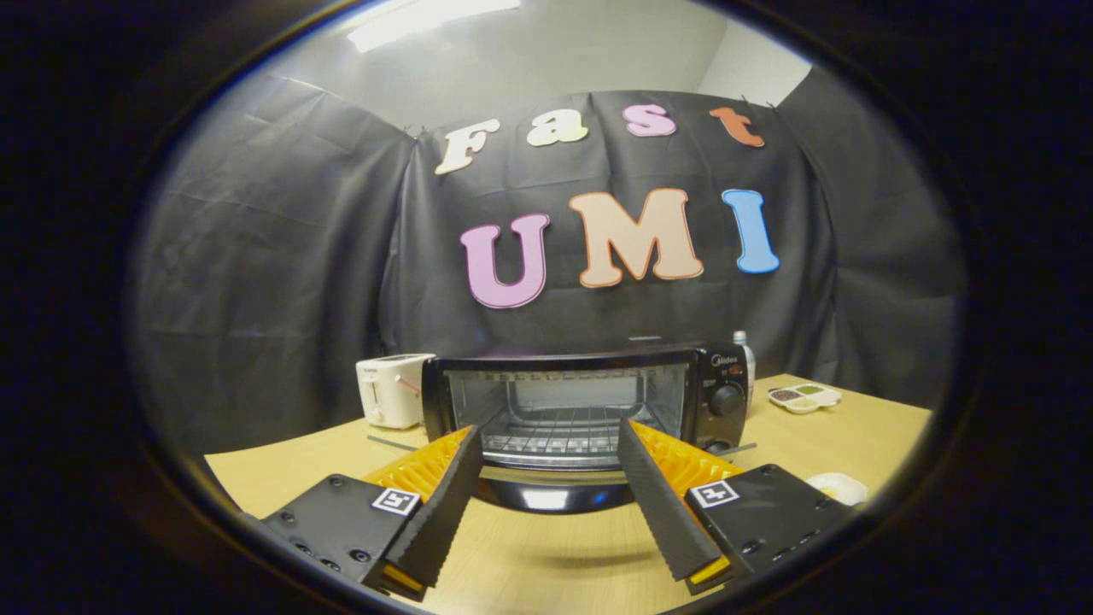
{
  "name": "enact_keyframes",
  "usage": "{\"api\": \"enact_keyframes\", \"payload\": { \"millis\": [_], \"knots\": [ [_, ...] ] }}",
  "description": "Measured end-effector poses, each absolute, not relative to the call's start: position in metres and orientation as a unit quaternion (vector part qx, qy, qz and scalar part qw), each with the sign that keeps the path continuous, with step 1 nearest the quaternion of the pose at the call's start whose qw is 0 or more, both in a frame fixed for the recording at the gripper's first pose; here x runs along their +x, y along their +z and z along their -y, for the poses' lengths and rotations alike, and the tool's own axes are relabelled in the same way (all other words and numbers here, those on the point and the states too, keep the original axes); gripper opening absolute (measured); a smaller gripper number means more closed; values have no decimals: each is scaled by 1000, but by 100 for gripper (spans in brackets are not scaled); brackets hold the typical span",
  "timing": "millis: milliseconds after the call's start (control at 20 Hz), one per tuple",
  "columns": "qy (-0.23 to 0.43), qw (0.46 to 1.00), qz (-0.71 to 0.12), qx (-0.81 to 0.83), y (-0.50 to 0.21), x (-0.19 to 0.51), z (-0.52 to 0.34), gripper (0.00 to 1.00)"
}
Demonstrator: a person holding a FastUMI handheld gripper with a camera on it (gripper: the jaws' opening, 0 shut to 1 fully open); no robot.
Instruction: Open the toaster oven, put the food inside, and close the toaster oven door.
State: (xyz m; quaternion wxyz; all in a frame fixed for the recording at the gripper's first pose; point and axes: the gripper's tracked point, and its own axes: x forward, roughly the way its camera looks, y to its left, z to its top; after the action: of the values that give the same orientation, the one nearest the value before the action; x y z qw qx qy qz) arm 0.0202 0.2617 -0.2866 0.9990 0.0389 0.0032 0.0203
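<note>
Black oven (pixel 585 410) sits on the wooden table (pixel 854 436), straight ahead of the gripper (pixel 546 444), its door (pixel 551 495) folded down flat toward the fingers. Judged from this, the opening step is done. Wire rack (pixel 559 431) inside looks bare; no food seen in the cavity, so loading and closing are judged still to do. Which item counts as the food cannot be told from here: a small white dish (pixel 838 488) lies beside the right finger, a divided tray (pixel 804 397) with small portions sits further right of the oven. Jaws spread wide, nothing between them, touching nothing; the tips frame the lowered door, just short of it. White toaster (pixel 393 390) stands left of the oven, a bottle (pixel 745 352) behind its right corner.
</note>
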Motion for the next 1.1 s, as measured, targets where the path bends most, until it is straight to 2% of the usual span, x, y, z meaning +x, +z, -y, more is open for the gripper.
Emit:
{"api": "enact_keyframes", "payload": {
  "millis": [650, 950, 1100],
  "knots": [
    [39, 992, -105, 53, -332, -3, -265, 99],
    [48, 967, -231, 93, -401, -6, -266, 98],
    [49, 972, -207, 95, -395, -6, -265, 98]
  ]
}}
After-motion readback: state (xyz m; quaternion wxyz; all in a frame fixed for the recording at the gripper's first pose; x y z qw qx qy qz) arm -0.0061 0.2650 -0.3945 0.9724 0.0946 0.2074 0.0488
